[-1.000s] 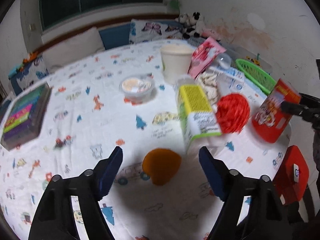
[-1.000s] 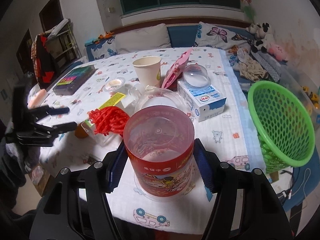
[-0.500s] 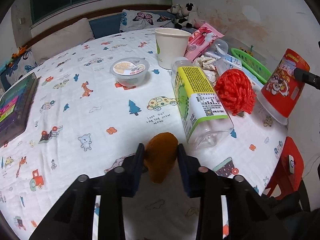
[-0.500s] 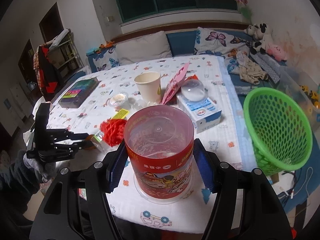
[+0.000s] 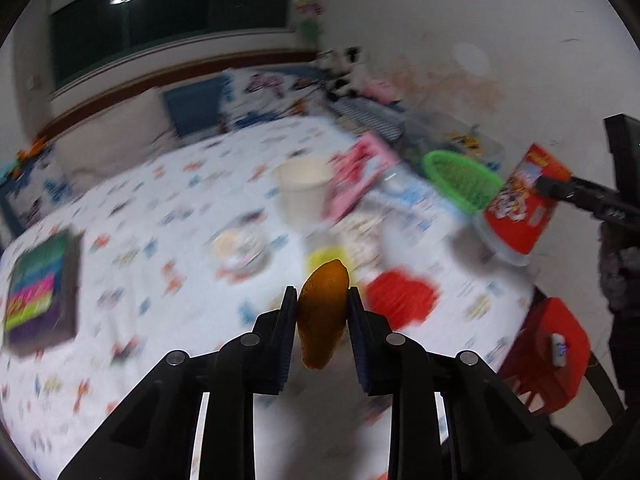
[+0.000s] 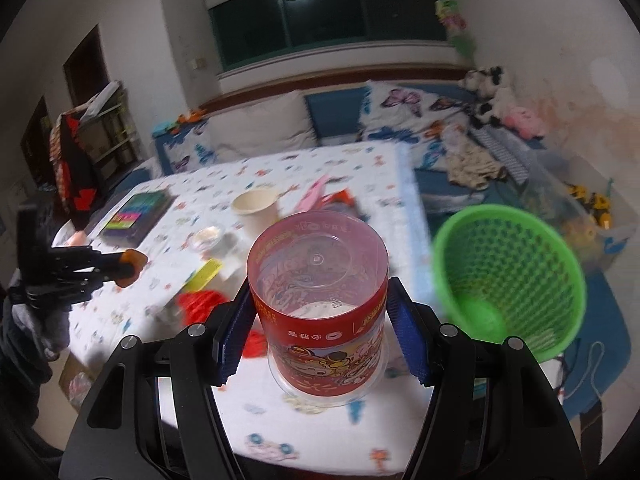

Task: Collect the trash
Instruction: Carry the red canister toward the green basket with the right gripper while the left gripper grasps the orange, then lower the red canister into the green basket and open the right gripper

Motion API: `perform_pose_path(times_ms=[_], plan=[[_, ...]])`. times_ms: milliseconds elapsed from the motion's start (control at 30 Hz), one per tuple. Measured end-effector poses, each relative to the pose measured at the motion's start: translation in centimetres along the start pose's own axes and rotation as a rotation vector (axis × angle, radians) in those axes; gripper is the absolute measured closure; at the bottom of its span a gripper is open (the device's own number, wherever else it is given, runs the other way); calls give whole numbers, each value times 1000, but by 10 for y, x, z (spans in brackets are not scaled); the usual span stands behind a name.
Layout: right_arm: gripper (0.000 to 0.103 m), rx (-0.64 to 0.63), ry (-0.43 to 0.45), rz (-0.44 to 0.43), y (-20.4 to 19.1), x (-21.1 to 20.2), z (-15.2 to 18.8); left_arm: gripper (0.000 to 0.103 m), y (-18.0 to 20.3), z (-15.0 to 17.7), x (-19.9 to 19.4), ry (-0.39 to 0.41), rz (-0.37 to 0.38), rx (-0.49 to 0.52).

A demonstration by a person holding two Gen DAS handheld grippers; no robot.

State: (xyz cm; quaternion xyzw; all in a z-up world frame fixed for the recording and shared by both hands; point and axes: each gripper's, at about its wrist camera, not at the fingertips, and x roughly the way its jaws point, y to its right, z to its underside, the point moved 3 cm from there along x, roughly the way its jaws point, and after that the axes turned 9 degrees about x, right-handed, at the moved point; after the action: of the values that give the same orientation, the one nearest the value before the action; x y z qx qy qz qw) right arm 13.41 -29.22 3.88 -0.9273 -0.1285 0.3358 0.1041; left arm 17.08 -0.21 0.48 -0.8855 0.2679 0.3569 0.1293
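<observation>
Two hand-held grippers each carry a piece of trash above a round worktop (image 6: 328, 432) covered in a white cartoon-print cloth. The left hand-held gripper (image 5: 322, 320) has its dark pads pressed together on a soft orange peel-like scrap (image 5: 322, 316), which bulges above and below the pads. The right hand-held gripper (image 6: 320, 332) has its blue pads clamped on the sides of a red printed plastic tub with a clear lid (image 6: 318, 304), held upright and clear of the cloth.

The green plastic mesh basket (image 6: 516, 280) stands off the worktop's edge, just beside the tub on its far side from the left hand-held gripper. This looks like the carry to that basket. To do it well, bring each item fully over the basket's open mouth before letting go, and keep the squeeze on the orange scrap steady, since it is thin and could slip. The tub is bulky, so tipping it in first may crowd the opening. A red crumpled net (image 5: 400, 300) and a paper cup (image 5: 306, 192) remain on the cloth.
</observation>
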Motion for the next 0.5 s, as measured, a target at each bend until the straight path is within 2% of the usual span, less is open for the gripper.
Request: perform_pose_path(times_ms=[100,233,333,500], plan=[[38,12,34,65,26,-11,-12,78,27,-34,19,15,44,56],[38,41,71,144,64,-22,-21,78,73,-92,63,13,139,131],[38,77,93,201,99,-31,-24,78,107,-131,100,-10,202,169],[38,144,111,279,154,-37,-26,78,167,-181,168,-70,252,257]])
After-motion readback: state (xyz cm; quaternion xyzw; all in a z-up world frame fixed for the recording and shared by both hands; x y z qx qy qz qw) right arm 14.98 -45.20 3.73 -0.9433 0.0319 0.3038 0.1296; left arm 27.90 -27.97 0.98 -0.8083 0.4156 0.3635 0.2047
